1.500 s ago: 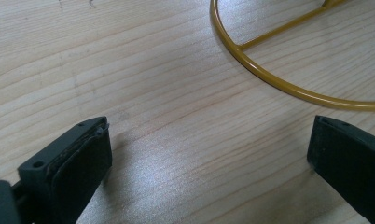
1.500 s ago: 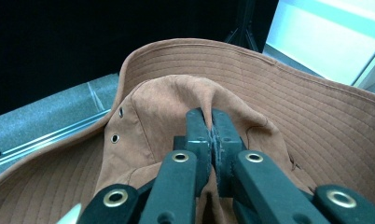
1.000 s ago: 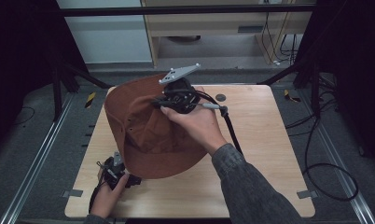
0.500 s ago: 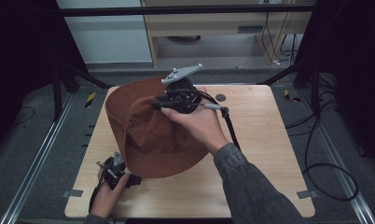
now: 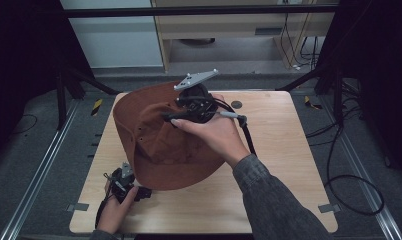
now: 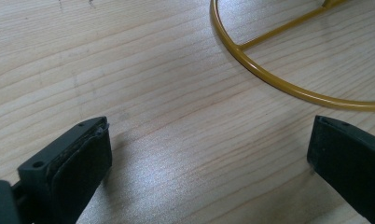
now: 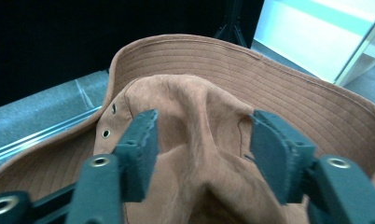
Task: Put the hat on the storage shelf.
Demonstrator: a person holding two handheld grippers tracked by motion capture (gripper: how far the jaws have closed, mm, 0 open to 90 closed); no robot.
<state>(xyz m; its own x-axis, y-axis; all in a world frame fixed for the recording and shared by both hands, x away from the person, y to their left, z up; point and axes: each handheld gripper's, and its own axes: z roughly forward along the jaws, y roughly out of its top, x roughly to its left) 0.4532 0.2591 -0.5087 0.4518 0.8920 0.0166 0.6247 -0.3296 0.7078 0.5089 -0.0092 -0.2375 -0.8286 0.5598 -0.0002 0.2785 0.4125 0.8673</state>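
jaws of the right gripper (image 7: 202,158) straddle a rumpled brown suede brimmed hat (image 5: 159,137), without pinching; left gripper (image 6: 209,163) spread wide over the pale wooden table (image 6: 143,70).

I am finding no readable text, label, brand or number on anything here. I am reading no signs either.

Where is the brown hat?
In the high view the brown hat sits on the left-middle of the wooden table, with the right gripper at its crown.

Dim, dark-edged high view; glare on the table (image 6: 185,177); claw tips blurred.
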